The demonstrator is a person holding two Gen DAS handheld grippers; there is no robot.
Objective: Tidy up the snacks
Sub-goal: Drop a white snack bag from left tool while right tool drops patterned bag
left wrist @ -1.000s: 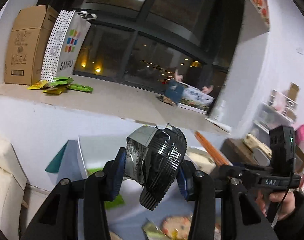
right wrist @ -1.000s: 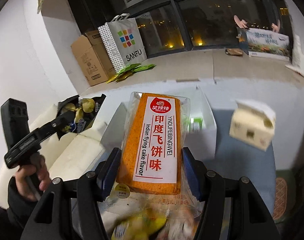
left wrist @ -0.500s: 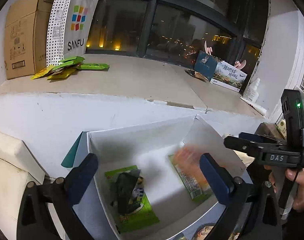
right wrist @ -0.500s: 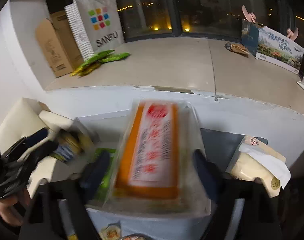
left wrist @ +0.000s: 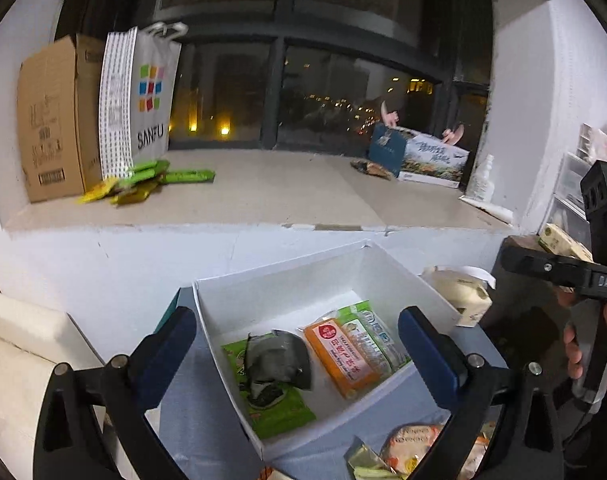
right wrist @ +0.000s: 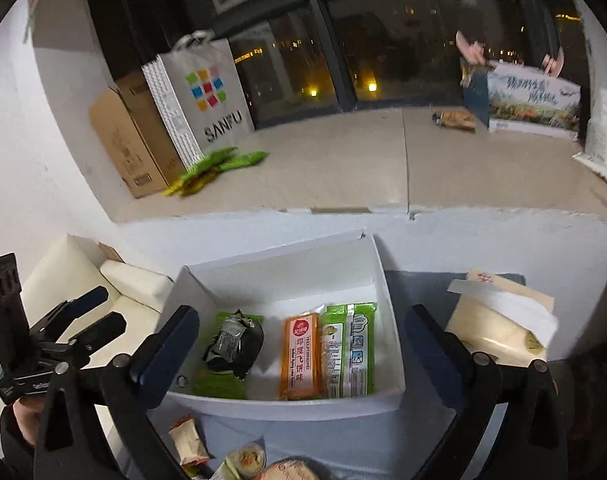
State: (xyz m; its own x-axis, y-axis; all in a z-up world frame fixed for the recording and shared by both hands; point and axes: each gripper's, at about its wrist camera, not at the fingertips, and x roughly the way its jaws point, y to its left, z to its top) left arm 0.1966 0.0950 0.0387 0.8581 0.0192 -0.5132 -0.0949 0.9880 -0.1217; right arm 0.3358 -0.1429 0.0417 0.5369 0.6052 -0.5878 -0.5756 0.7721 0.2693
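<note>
A wide stone window ledge (right wrist: 343,168) runs along the dark glass, carrying a brown cardboard carton (right wrist: 131,140), a white SANFU paper bag (right wrist: 203,100) and a scatter of green and yellow sachets (right wrist: 219,164). Below it, on the grey-blue table (right wrist: 343,432), sits the open white cardboard box (right wrist: 287,404). Inside the box lie four snacks: a flat green packet (left wrist: 279,412) at the left with a crumpled black foil packet (right wrist: 233,344) on top of it, an orange flying-cake packet (right wrist: 301,356) in the middle, and a green-and-white wrapped packet (right wrist: 349,352) touching its right side. A cream tissue pack (right wrist: 503,324) rests just right of the box. More small wrapped snacks (right wrist: 187,440) lie on the table in front of it.

The left gripper (left wrist: 295,356) hangs before the box, jaws spread wide with nothing between the pads. The right gripper (right wrist: 299,356) has just been opening its jaws; they also stand wide and empty, the orange packet lying loose in the box beyond them.
</note>
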